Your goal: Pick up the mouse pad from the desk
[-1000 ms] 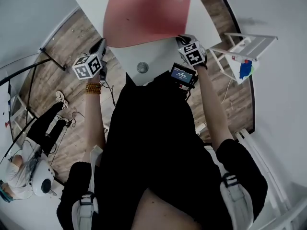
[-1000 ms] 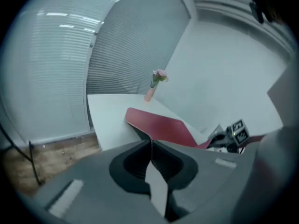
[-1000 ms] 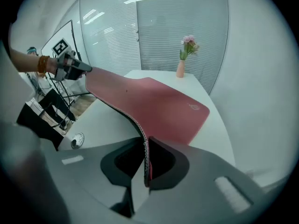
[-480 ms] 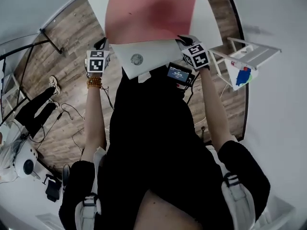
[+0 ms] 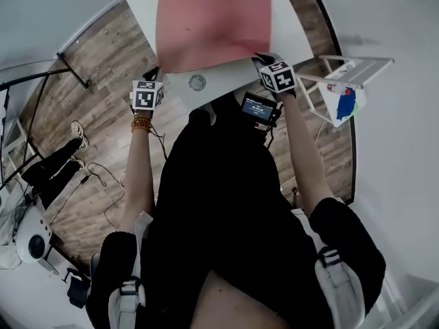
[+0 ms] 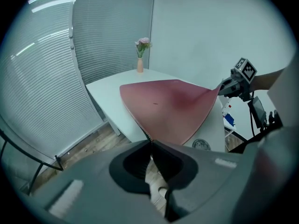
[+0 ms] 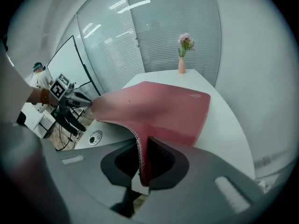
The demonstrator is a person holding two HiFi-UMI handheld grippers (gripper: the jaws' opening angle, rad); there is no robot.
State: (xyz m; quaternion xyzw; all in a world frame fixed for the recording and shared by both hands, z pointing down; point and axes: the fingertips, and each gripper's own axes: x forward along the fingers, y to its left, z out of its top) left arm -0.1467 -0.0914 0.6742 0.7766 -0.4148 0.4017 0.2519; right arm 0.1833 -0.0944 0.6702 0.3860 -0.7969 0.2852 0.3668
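Note:
A large red mouse pad lies across the white desk, its near edge lifted off the top. My left gripper is shut on the pad's near left corner, where its stitched edge runs between the jaws. At the near right corner my right gripper is shut on the pad, whose edge hangs down inside the jaws. The pad sags between the two held corners, and its far part rests on the desk.
A small vase of pink flowers stands at the desk's far end. A round cable port sits in the desk near its front edge. A white rack with coloured items stands to the right. A person is on the floor to the left.
My left gripper has moved right and nearer the desk's front corner. The pad's near edge stays held at both corners; the right gripper has barely moved.

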